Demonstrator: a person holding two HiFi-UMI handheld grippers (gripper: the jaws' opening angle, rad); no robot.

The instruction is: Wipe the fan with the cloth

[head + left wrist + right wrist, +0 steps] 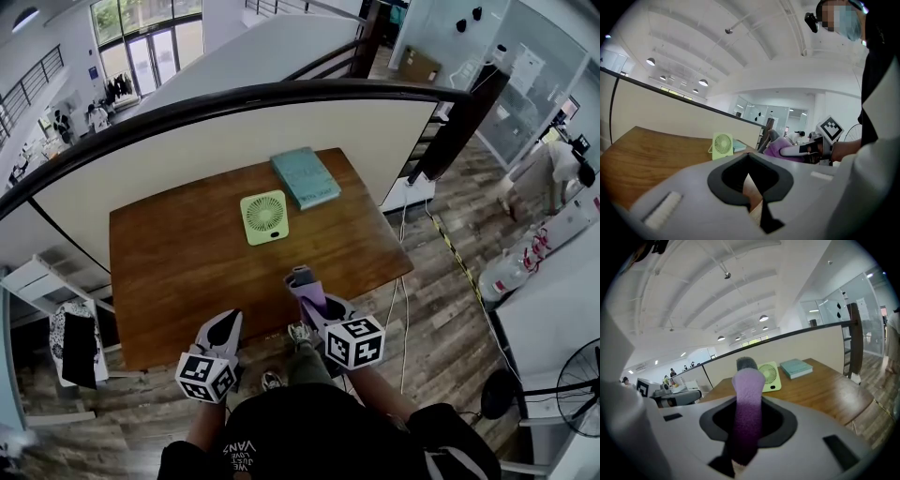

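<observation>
Right gripper jaws clamped on purple cloth; green fan upright beyond on table.

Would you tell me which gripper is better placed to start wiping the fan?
Right: the right gripper holds the purple cloth, nearer the fan; the left gripper is empty.

A teal book lies flat near the far edge of the wooden table.
</observation>
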